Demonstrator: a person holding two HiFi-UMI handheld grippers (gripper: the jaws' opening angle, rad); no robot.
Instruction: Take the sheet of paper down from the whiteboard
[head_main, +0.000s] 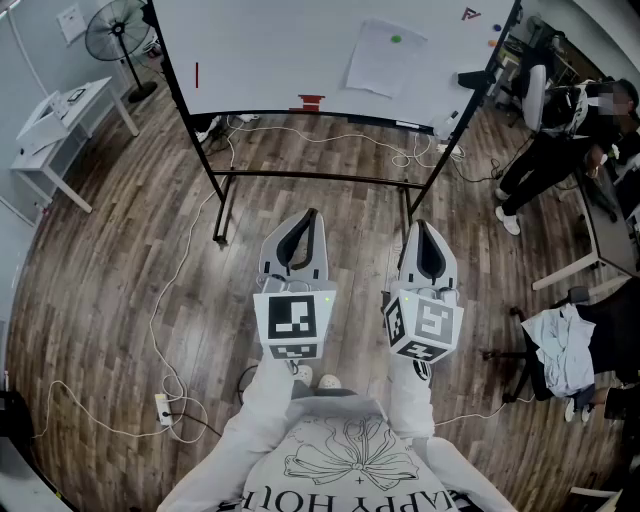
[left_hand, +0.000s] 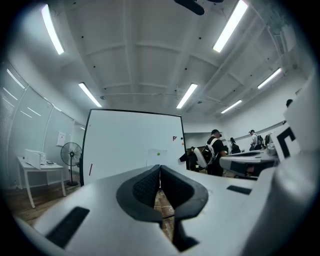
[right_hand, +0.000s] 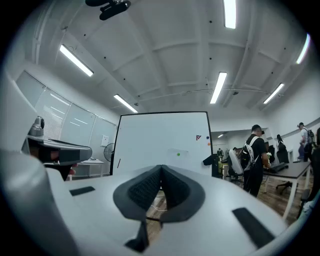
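A white sheet of paper (head_main: 385, 58) hangs on the whiteboard (head_main: 270, 50), pinned by a green magnet (head_main: 395, 40) at its top. The sheet also shows small in the left gripper view (left_hand: 157, 157) and faintly in the right gripper view (right_hand: 179, 156). My left gripper (head_main: 310, 217) and right gripper (head_main: 424, 228) are held level side by side, well short of the board and pointing at it. Both are shut with nothing between the jaws, which meet at the tips in each gripper view (left_hand: 160, 167) (right_hand: 161, 167).
The board stands on a black wheeled frame (head_main: 225, 200) over a wood floor with loose white cables (head_main: 165, 300) and a power strip (head_main: 163, 407). A fan (head_main: 118, 30) and white table (head_main: 60, 115) stand left. A person (head_main: 560, 130) and chair with clothes (head_main: 560, 350) are right.
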